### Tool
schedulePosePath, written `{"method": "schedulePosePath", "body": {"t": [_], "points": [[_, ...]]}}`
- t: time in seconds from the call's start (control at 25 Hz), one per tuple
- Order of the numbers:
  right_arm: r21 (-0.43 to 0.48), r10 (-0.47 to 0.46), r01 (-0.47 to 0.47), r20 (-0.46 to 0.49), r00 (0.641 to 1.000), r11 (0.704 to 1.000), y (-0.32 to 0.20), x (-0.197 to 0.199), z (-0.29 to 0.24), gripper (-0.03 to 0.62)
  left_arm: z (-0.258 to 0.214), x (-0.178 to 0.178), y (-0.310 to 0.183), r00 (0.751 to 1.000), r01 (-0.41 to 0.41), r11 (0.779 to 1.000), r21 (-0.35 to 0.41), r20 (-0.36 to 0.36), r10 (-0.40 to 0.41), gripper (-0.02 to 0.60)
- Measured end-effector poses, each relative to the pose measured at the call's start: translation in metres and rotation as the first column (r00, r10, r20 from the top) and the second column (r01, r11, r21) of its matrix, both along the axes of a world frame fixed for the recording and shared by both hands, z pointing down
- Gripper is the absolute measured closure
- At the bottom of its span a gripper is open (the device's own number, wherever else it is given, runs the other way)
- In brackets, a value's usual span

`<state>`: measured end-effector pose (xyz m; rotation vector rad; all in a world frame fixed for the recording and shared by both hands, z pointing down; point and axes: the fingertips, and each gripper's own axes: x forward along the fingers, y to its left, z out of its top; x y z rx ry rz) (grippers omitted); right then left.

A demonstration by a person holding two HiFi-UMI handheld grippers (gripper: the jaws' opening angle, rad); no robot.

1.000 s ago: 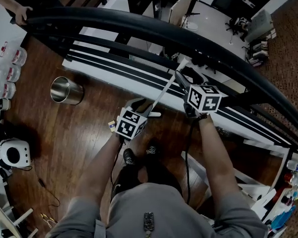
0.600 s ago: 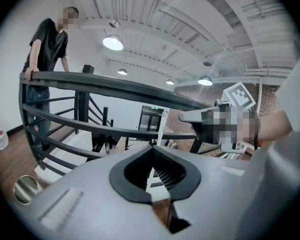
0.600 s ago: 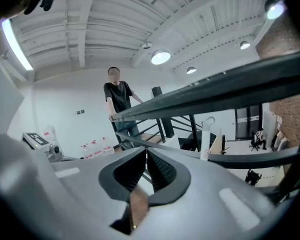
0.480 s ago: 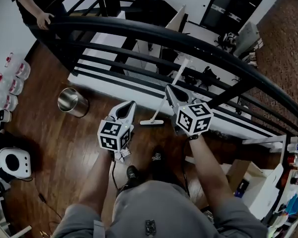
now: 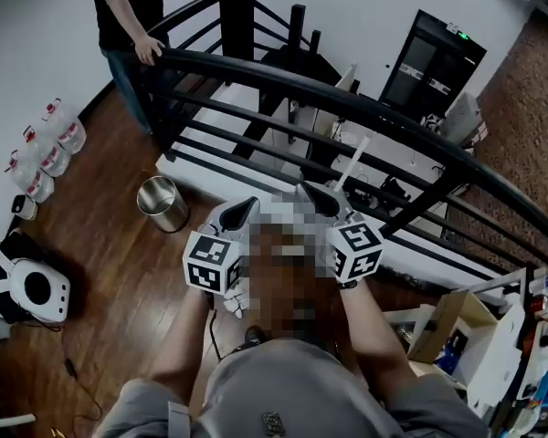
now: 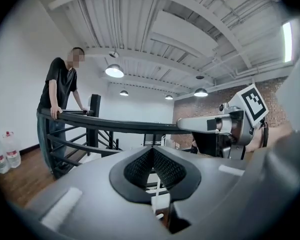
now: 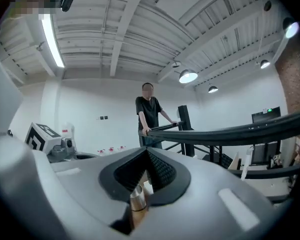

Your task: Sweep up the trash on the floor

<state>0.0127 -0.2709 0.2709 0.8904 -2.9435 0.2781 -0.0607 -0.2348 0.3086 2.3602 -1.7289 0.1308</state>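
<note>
Spotted the steel bin (image 5: pixel 162 203) standing at the left on the wood floor (image 5: pixel 119 254), with no trash to be made out on the boards in view. Found the left gripper (image 5: pixel 245 208) and right gripper (image 5: pixel 309 192) held up mid-scene, jaws pressed together on nothing. Saw the white broom handle (image 5: pixel 353 162) leaning by the railing (image 5: pixel 347 99) further right, held by neither. Couldn't call it, honestly: fit a swept floor with the broom parked, or litter hidden out of view.

Left gripper (image 6: pixel 152 151), jaws closed tip to tip with nothing between them, faces a black railing (image 6: pixel 115 124) — a person (image 6: pixel 60 91) in a black shirt leans on it, the right gripper (image 6: pixel 182 125) alongside at right.
</note>
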Motion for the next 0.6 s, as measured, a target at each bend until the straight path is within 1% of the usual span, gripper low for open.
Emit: {"method": "schedulePosePath", "body": {"t": [0.24, 0.6], "points": [[0.031, -0.046, 0.045, 0.022, 0.999, 0.998, 0.046, -0.015, -0.022, 0.594, -0.02, 0.0, 0.036, 1.0, -0.006, 0.999, 0.047, 0.025, 0.005, 0.574], [0.028, -0.059, 0.058, 0.031, 0.998, 0.998, 0.077, -0.021, -0.028, 0.594, -0.025, 0.0, 0.063, 1.0, -0.016, 0.999, 0.04, 0.022, 0.016, 0.575]]}}
